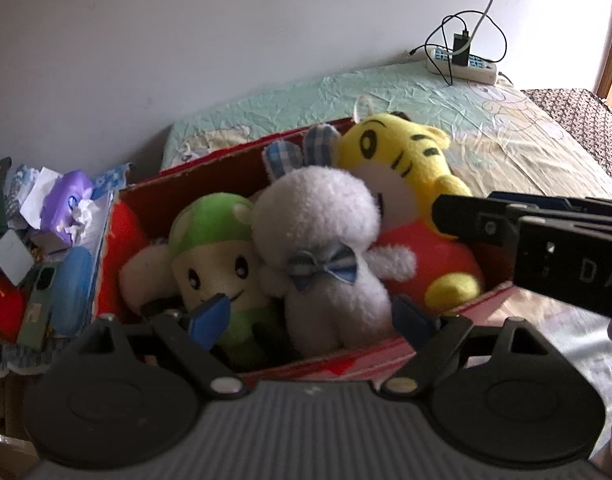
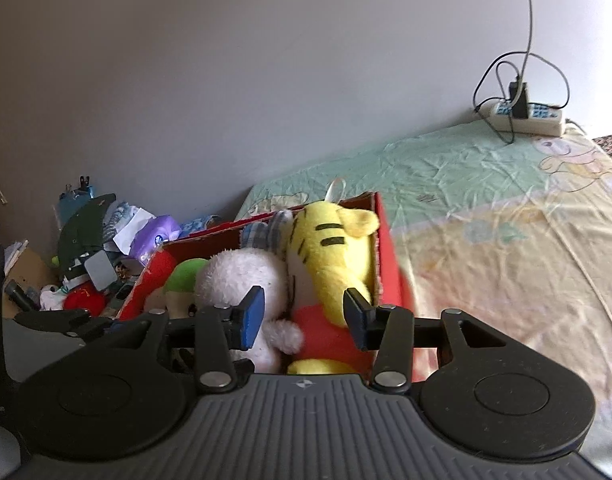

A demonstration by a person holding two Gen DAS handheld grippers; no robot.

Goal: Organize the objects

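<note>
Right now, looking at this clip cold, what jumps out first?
A red cardboard box on the bed holds three plush toys packed side by side: a yellow tiger on the right, a white bunny with a blue bow in the middle, and a green-capped mushroom doll on the left. Both the left gripper and right gripper hover over the box with jaws open. A cluttered pile sits left of the box.

3 plush toys (image 1: 318, 248) fill the red box (image 1: 386, 354) on the bed (image 1: 526, 148).
</note>
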